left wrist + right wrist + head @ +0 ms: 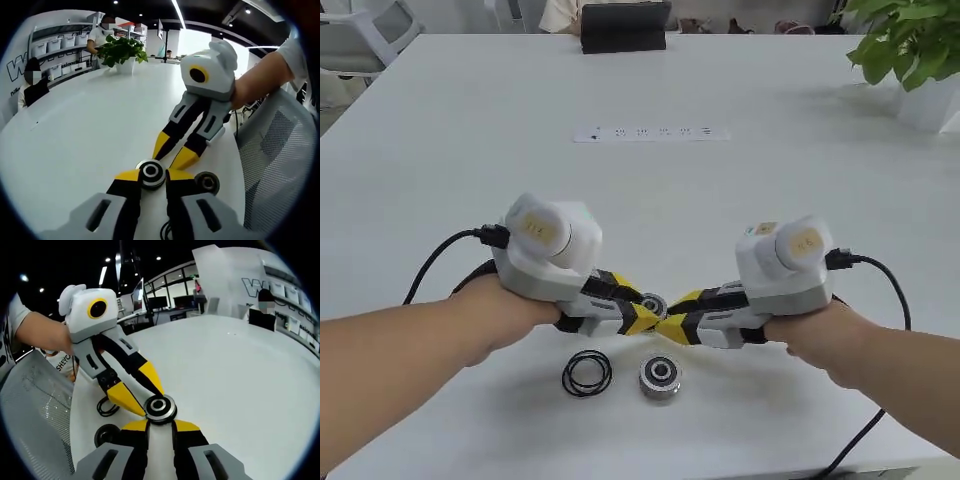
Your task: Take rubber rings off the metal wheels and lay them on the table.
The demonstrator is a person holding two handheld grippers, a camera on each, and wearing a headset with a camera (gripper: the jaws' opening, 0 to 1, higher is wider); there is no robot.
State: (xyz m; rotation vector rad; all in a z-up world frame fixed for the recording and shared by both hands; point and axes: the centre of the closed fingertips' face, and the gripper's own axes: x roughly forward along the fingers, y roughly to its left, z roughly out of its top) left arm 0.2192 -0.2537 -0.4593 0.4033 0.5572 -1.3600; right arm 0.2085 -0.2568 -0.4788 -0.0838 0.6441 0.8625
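Left tongs (pixel 152 176) pinch a metal wheel (pixel 653 303) above the worktop's (pixel 650 200) near edge. Right tongs (pixel 161 425) touch its rim, grip indeterminable. Rubber rings (pixel 587 373) and a second wheel (pixel 661 377) lie beneath.

power strip (pixel 651 133) centre, flat | potted plant (pixel 910 45) far right | dark box (pixel 624 27) far edge

I count one raised wheel (pixel 653 303) plus one lying wheel (pixel 661 375), so two; the loose rubber rings (pixel 587 373) overlap, looking like two.
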